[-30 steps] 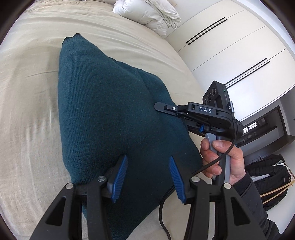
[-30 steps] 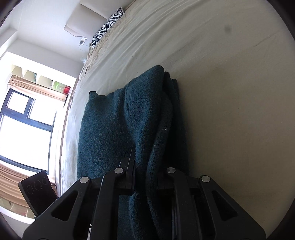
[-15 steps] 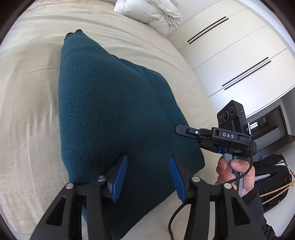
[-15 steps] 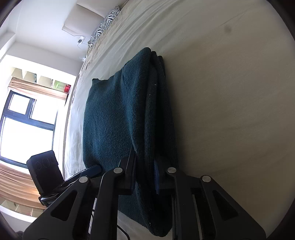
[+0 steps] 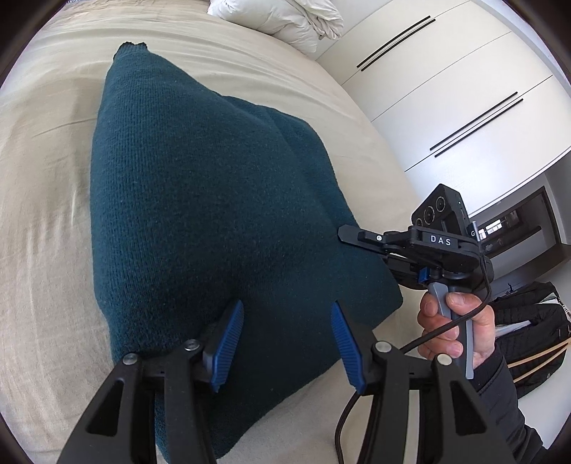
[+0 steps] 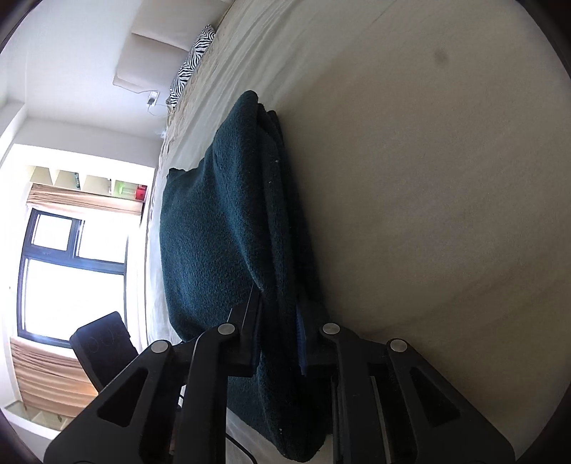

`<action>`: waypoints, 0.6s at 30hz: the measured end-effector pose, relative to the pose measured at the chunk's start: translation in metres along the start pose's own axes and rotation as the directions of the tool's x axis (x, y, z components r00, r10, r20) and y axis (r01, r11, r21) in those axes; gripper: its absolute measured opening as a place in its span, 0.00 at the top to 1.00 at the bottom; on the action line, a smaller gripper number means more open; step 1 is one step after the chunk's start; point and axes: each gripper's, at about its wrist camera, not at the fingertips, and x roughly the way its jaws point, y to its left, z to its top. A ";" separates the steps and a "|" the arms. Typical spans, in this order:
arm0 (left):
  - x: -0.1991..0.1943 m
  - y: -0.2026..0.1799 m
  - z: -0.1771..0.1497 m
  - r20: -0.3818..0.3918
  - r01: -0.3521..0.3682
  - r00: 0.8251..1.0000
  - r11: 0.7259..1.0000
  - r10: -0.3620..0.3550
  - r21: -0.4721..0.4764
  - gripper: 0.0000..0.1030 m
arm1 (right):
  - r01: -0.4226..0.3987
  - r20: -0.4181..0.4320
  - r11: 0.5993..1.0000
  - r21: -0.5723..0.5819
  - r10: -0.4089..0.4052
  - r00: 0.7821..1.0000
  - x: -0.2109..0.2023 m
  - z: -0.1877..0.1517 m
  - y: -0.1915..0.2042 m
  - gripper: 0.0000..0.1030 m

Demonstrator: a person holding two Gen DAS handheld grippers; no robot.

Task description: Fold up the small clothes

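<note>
A dark teal knit garment [image 5: 200, 214] lies folded on the beige bed [image 5: 39, 221]. My left gripper [image 5: 287, 339] is open with blue pads, hovering just above the garment's near edge, holding nothing. My right gripper [image 5: 351, 235] shows in the left wrist view at the garment's right edge, turned on its side. In the right wrist view the right gripper [image 6: 278, 321] is shut on the stacked right edge of the garment [image 6: 228, 228], which lies against the bed.
White pillows [image 5: 282, 18] lie at the far end of the bed. White wardrobe doors [image 5: 446, 89] stand to the right, with a black backpack [image 5: 528, 328] on the floor. A window [image 6: 64, 278] and a zebra-print pillow [image 6: 189, 67] show in the right wrist view.
The right gripper pulled the garment's right edge outward to the right and lowered it flat on the bed, then shifted slightly back. The left gripper stayed open over the near edge.
</note>
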 end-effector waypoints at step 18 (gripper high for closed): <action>-0.037 0.036 0.084 0.126 -0.001 0.992 0.999 0.007 -0.043 0.47 | -0.108 0.086 0.983 -0.151 0.122 0.989 -0.030 0.030 0.079 0.84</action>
